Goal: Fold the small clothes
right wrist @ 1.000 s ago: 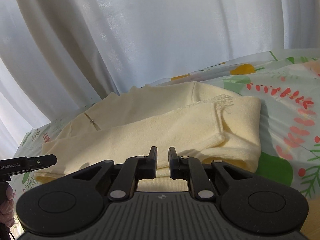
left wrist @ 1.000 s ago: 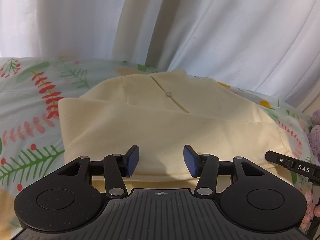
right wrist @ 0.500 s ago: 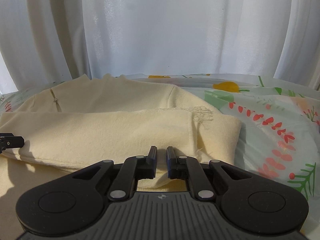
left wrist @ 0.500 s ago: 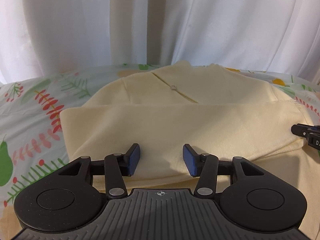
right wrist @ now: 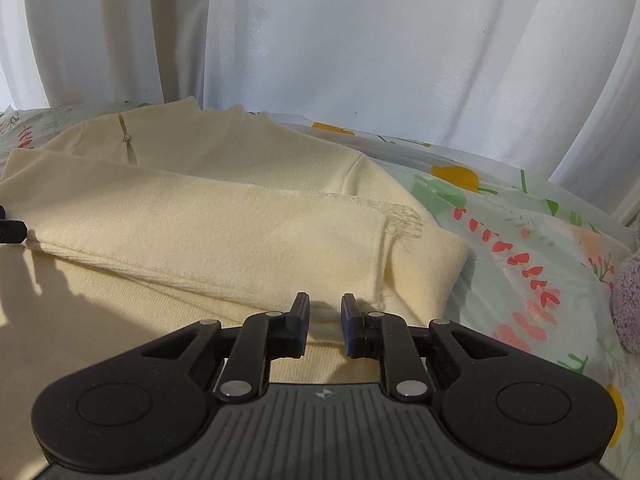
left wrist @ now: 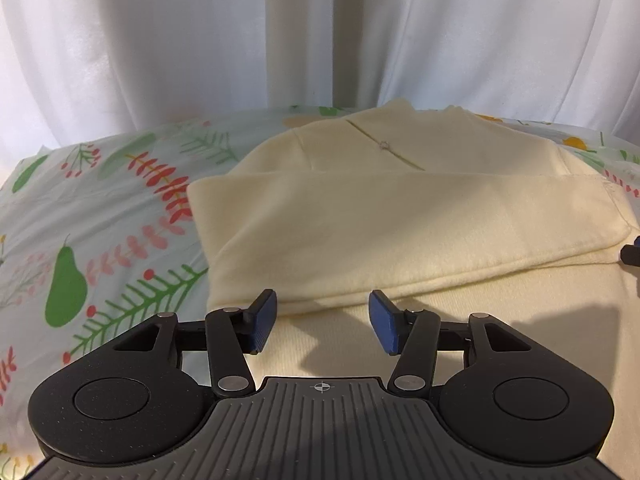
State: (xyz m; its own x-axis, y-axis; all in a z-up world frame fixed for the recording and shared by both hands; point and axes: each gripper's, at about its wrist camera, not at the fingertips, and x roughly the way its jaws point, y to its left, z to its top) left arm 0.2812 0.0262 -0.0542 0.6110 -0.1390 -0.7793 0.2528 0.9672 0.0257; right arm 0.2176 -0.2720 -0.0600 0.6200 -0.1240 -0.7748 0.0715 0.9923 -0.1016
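Note:
A cream knit garment (left wrist: 400,220) lies on a floral sheet, with a sleeve folded across its body and a small button at the neck slit. My left gripper (left wrist: 322,320) is open and empty, just above the garment's near part, short of the folded sleeve's edge. In the right wrist view the same garment (right wrist: 208,216) shows with its folded right edge. My right gripper (right wrist: 324,320) is open by a narrow gap and empty, over the cloth near the sleeve's cuff (right wrist: 380,248).
The floral sheet (left wrist: 104,216) covers the surface, also at right in the right wrist view (right wrist: 532,232). White curtains (left wrist: 320,32) hang close behind. A purple fuzzy thing (right wrist: 628,300) lies at the right edge. The other gripper's tip (left wrist: 632,254) shows at the right.
My right gripper's jaws have parted slightly from nearly shut. Both grippers have drawn back toward the garment's near part, so more of it shows beneath them.

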